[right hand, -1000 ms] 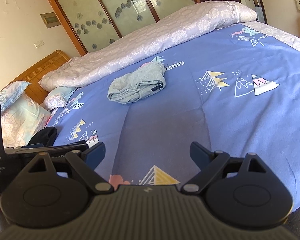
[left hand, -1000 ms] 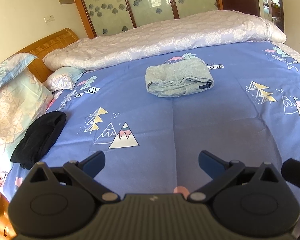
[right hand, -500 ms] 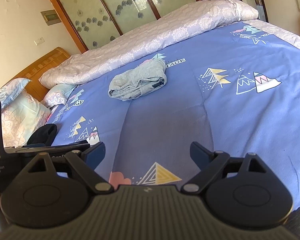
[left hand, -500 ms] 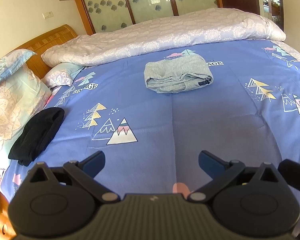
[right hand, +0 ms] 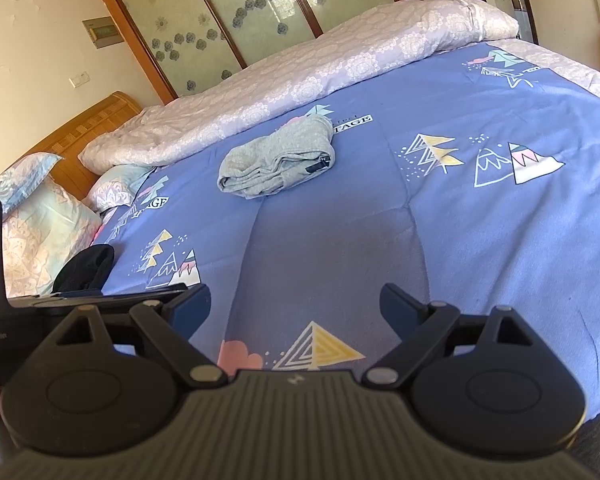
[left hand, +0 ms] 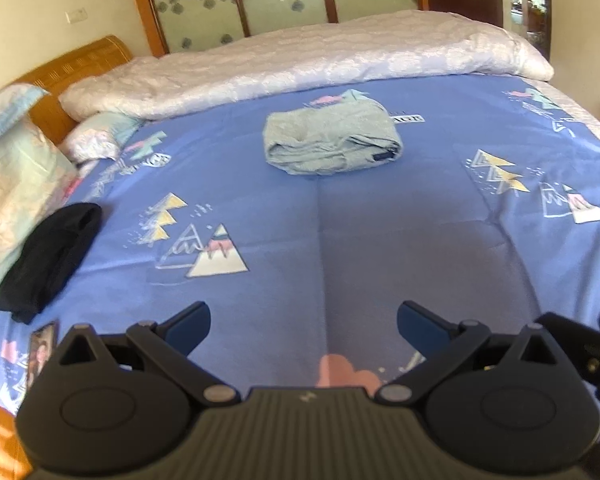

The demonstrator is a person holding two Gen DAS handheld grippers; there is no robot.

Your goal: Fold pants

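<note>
Folding looks finished: grey pants (left hand: 332, 142) are seen bundled mid-bed on the blue sheet (left hand: 380, 240), well apart from left gripper (left hand: 303, 322) and right gripper (right hand: 295, 304), both held wide open and empty, so only withdrawal is judged needed.

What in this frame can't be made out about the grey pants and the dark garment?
- Grey pants: inner folds hidden by the top layer, both views.
- Small dark tag: too small to read.
- Dark garment: type unclear; in the right wrist view the left hand-held gripper covers part of it.
</note>
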